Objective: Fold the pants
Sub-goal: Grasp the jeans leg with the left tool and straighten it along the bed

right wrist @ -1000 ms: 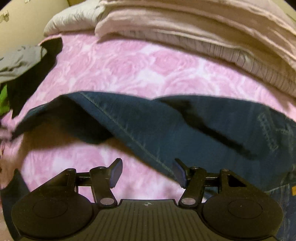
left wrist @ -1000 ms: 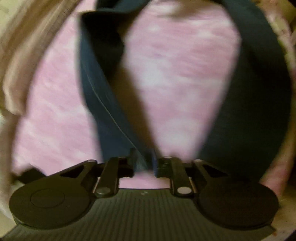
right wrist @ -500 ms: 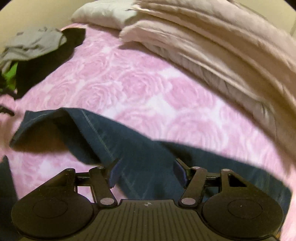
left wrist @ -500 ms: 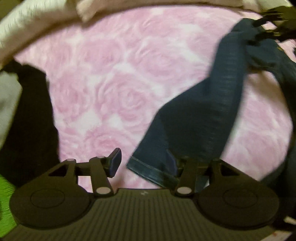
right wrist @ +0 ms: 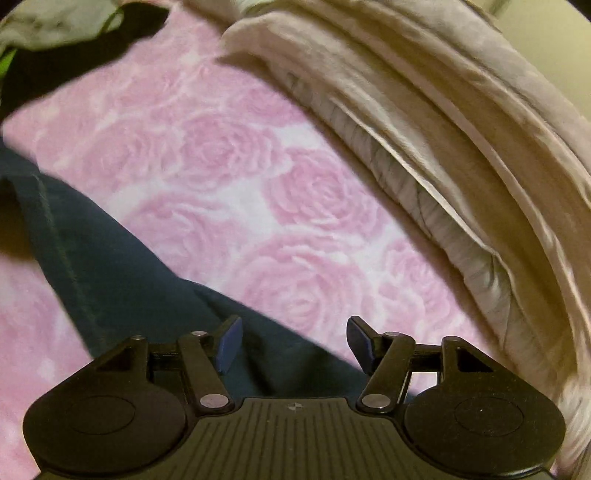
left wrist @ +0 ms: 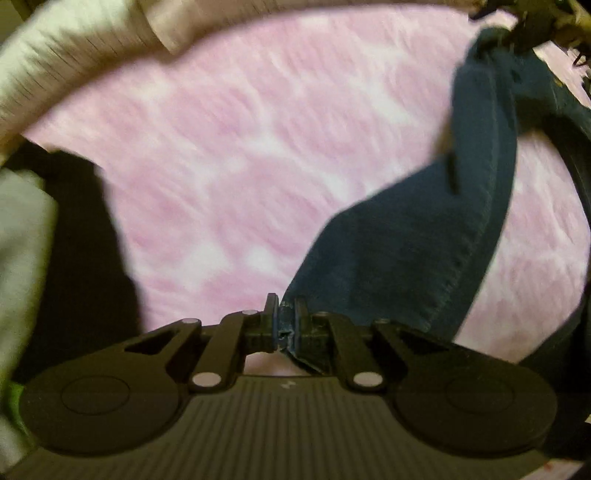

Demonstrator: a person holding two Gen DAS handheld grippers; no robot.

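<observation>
Two views look down from handheld grippers onto a bed covered with a pink blanket (left wrist: 240,155) printed with large roses.

In the left wrist view, blurred by motion, the left gripper (left wrist: 285,321) sits at the bottom centre of the frame. Its jaws have just closed and now pinch the hem of a pair of dark blue jeans (left wrist: 424,251). From that pinched edge one leg of the jeans rises toward the upper right of the frame, lifted off the blanket, with a stitched seam running along its right side. At the top right corner the fabric meets a dark, blurred shape that cannot be made out. A black garment (left wrist: 85,251) lies at the left edge of the frame, with a pale grey cloth (left wrist: 18,251) beside it. Cream bedding (left wrist: 74,48) curves across the upper left.

In the right wrist view, the right gripper (right wrist: 293,343) is at the bottom centre, its jaws standing wide apart with nothing pressed between the blue pads. The jeans (right wrist: 110,273) lie on the blanket (right wrist: 229,155) across the lower left of the frame and pass under the gripper. A pile of folded cream quilts (right wrist: 461,147) fills the right side. In the upper left corner lie a grey cloth (right wrist: 59,22) and a black garment (right wrist: 74,62).
</observation>
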